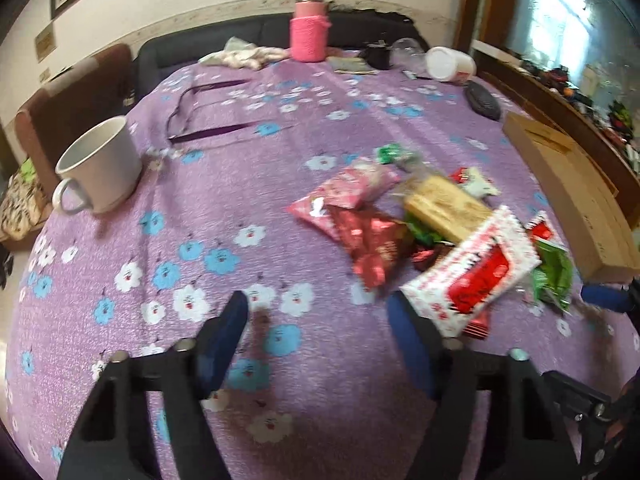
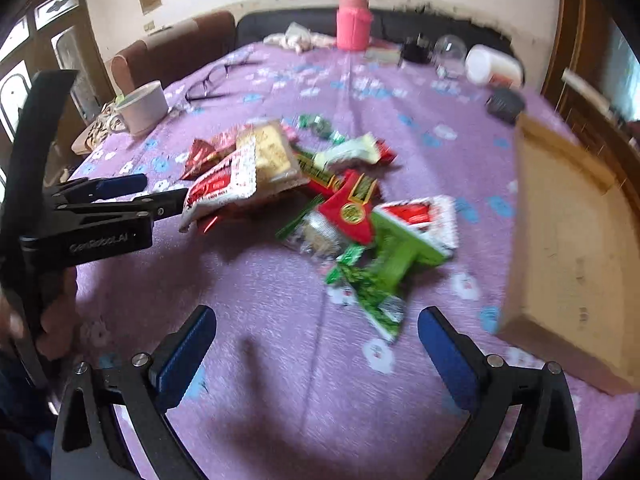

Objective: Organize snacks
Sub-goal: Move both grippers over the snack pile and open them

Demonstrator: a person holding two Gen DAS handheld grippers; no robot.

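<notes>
A pile of snack packets (image 1: 400,216) lies on the purple flowered tablecloth (image 1: 224,208): red, pink and green wrappers and a tan bar (image 1: 444,204). A white-and-red packet (image 1: 472,276) lies just outside the right finger of my left gripper (image 1: 316,308), which is open over bare cloth. In the right wrist view the left gripper (image 2: 164,189) comes in from the left, one fingertip against that packet (image 2: 220,188). My right gripper (image 2: 316,320) stands open and empty, with a green packet (image 2: 380,280) just beyond it. An open cardboard box (image 2: 568,240) sits at the right.
A white mug (image 1: 100,164) stands at the left and a pair of glasses (image 1: 200,112) lies behind it. At the far edge are a pink bottle (image 1: 308,28), a tipped white jar (image 1: 450,64) and a dark oval object (image 1: 484,100). A sofa runs behind the table.
</notes>
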